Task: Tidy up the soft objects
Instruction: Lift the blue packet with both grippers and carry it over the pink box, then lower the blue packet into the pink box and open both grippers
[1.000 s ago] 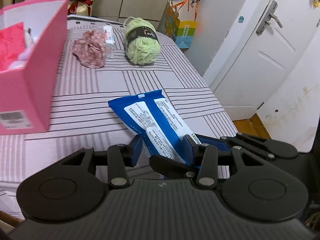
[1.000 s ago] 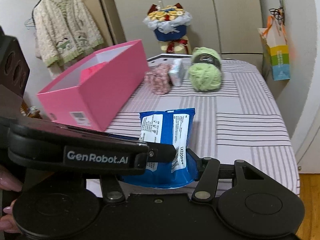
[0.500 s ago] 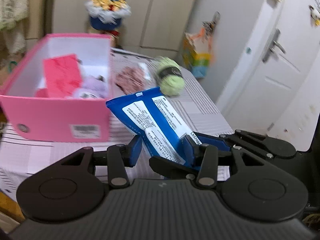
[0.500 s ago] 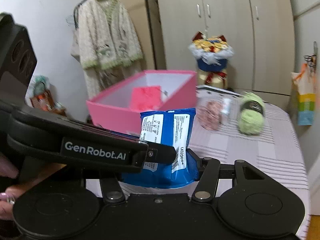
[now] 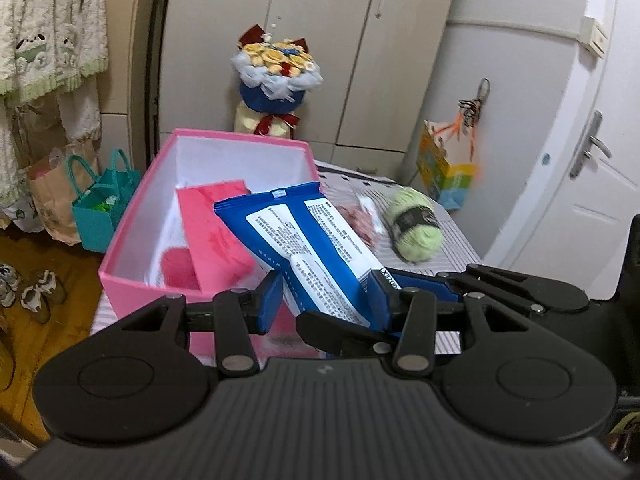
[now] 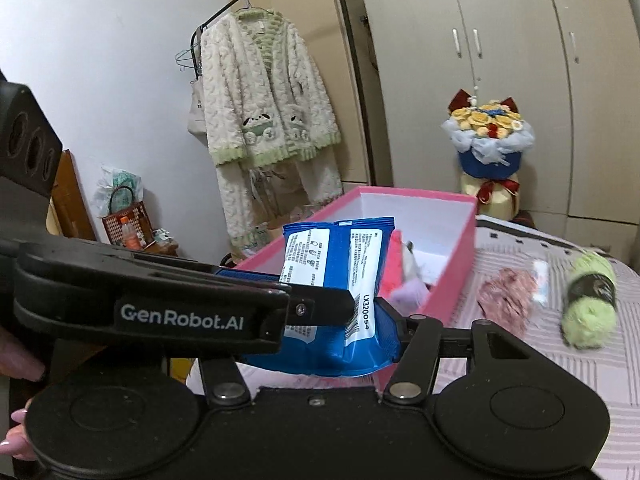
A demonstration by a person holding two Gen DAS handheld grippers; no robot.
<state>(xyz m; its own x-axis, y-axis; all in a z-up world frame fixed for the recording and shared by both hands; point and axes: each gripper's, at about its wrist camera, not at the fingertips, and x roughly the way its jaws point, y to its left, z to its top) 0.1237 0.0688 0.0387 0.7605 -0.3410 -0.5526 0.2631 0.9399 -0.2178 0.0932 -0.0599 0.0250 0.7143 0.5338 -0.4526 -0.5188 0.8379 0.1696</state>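
Observation:
A blue wipes pack (image 5: 308,240) with white labels hangs in the air, gripped at its near end. My left gripper (image 5: 325,302) is shut on it, a blue pad against each side. My right gripper (image 6: 316,344) also has the blue wipes pack (image 6: 336,256) between its fingers; its jaws are opening while the right pad still touches the pack's edge. The left gripper's black body hides the other pad. Behind the pack lies the open pink box (image 5: 132,216), with a red packet (image 5: 216,232) inside. Green yarn (image 5: 414,226) and a pink floral cloth (image 6: 506,300) lie on the striped cover.
A small white packet (image 6: 540,284) lies beside the cloth. A flower bouquet (image 5: 276,76) stands behind the box, in front of cabinets. A teal bag (image 5: 100,208) and shoes (image 5: 40,292) are on the floor at left. A white door (image 5: 592,200) is at right.
Both grippers have lifted the blue pack off the striped cover and carried it left. The open pink box, earlier off to the left, now lies directly behind the pack.

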